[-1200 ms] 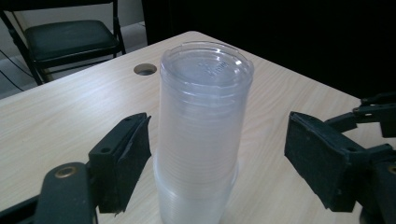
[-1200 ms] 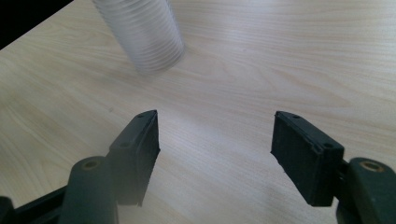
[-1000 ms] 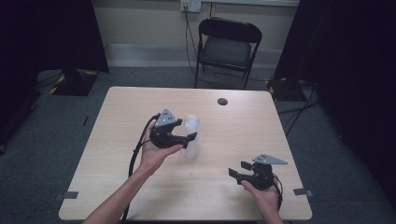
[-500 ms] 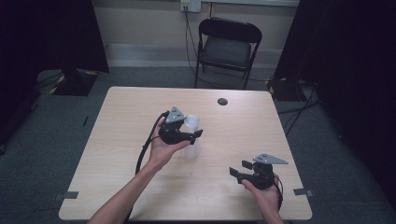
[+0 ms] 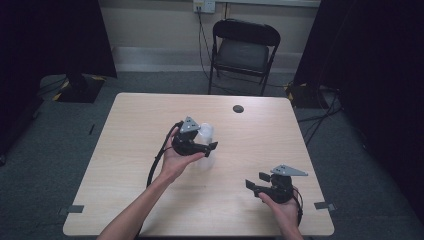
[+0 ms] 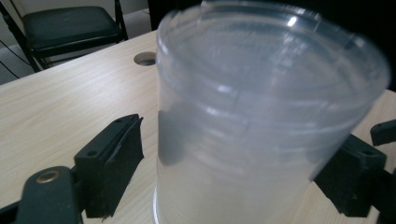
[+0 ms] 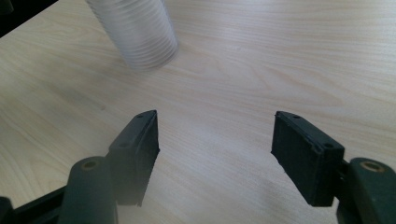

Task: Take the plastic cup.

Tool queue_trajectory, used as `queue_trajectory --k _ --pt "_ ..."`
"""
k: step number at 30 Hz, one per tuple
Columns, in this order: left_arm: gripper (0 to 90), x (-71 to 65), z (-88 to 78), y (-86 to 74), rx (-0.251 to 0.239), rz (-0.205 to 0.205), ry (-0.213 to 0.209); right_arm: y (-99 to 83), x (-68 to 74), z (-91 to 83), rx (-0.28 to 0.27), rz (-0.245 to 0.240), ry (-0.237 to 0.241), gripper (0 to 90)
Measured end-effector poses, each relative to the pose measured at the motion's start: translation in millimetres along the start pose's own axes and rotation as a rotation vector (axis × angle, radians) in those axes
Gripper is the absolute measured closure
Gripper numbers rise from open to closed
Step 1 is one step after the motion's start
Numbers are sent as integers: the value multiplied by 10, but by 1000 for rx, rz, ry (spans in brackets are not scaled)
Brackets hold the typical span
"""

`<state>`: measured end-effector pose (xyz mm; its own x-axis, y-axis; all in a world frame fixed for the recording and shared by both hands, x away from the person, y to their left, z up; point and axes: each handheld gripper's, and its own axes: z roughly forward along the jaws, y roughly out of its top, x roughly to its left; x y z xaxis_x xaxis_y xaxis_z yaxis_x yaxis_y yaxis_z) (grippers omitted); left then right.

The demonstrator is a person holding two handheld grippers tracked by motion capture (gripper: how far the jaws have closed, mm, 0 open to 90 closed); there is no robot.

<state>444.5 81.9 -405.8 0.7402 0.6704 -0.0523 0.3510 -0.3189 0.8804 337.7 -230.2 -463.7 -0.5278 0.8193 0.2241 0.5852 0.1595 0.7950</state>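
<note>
Mid-table: my left gripper (image 5: 209, 145) stands around the clear plastic cup (image 5: 206, 134), jaws spread wide. They have just been opening, and the cup sits between them. In the left gripper view the cup (image 6: 261, 116) stands upright on the wooden table (image 6: 60, 107), base down on the boards, ribbed wall rising close before the lens. There is a plain gap between the pad at the left of that view and the cup's wall; the other pad sits behind the cup's far edge (touching or just clear, I cannot tell). So: no clamp on it.

My right gripper (image 5: 256, 184) rests near the table's front right corner, well apart from the cup, jaws spread with nothing between them but bare wood. In the right gripper view the cup (image 7: 133, 30) shows blurred at the top left.

Further off: a small dark round hole (image 5: 238, 108) in the table top near its far edge, and a black folding chair (image 5: 243, 50) beyond the table.
</note>
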Motion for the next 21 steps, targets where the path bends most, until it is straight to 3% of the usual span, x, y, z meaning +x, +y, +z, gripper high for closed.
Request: queue_trajectory --k 4,13,21 --pt "160 19 20 -15 -2 -7 3 3 -7 9 7 2 4 320" --pt "161 -32 152 -65 54 8 -6 2 -14 7 6 5 13 320" --pt "203 4 108 -64 42 -16 16 1 -14 13 12 8 11 320"
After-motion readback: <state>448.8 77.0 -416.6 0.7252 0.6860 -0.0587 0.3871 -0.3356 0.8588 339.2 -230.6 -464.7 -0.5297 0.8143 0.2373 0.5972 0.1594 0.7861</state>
